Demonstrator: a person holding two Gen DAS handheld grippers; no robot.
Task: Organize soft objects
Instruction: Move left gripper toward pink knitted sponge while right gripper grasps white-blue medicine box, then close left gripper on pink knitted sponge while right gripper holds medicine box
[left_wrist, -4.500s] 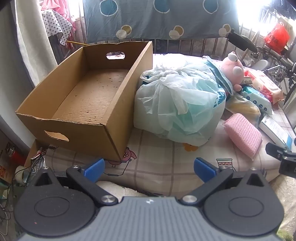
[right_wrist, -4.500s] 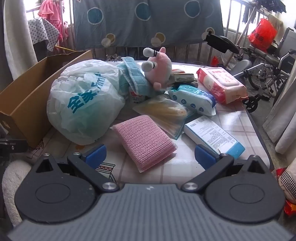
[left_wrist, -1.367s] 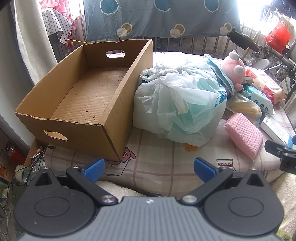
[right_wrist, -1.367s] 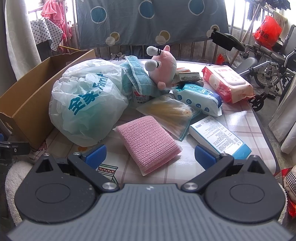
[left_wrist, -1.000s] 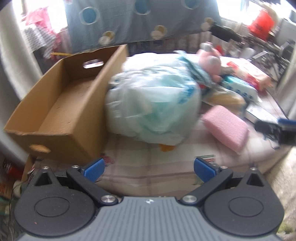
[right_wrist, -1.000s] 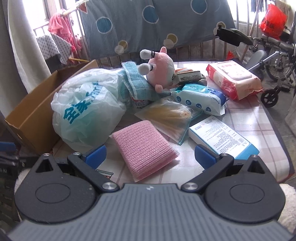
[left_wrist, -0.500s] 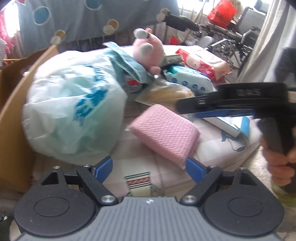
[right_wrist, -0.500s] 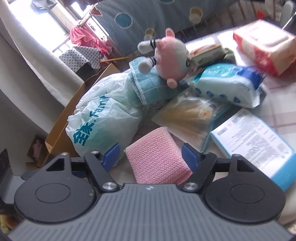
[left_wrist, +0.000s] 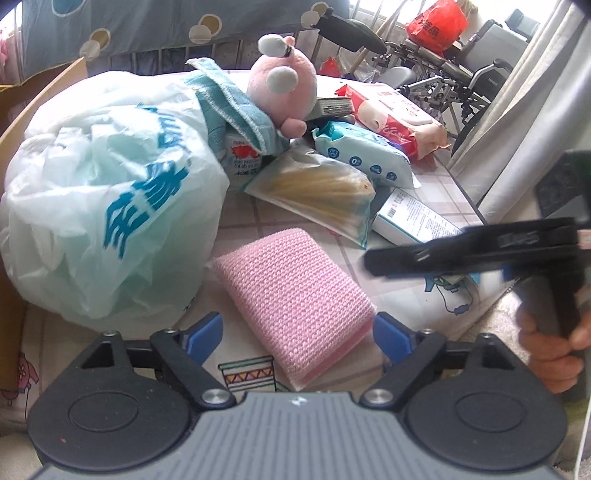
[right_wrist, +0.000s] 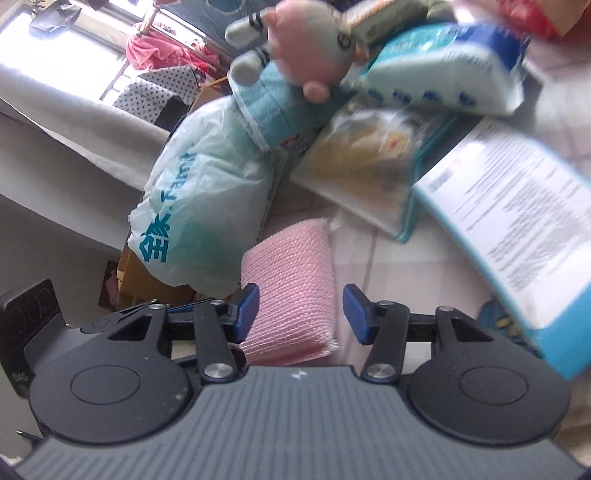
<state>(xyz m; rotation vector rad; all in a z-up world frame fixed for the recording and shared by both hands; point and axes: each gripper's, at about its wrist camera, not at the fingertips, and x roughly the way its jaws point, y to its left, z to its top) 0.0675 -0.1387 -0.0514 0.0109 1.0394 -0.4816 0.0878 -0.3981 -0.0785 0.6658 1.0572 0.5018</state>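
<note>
The pink sponge (left_wrist: 295, 291) lies flat at the near edge of the table (left_wrist: 280, 218), touching the big plastic bag (left_wrist: 107, 199) on one side, and both grippers are lined up on it, probably because it is the nearest soft thing and the easiest to take first. The left gripper (left_wrist: 297, 332) is spread wide with a blue pad at each side of the sponge's near end, not pressing it. The right gripper (right_wrist: 301, 314) is tilted and also released, its pads on either side of the sponge's end with a gap showing on the right pad's side, so nothing is gripped yet. The plastic bag is stuffed full of something pale, though what it holds cannot be made out. A cardboard box (left_wrist: 55, 72) stands behind the bag, only its edge showing, so its contents are hidden. The pink plush toy (left_wrist: 284, 88) rests on a blue towel (left_wrist: 236, 107) above packets of wipes (left_wrist: 364, 155).
</note>
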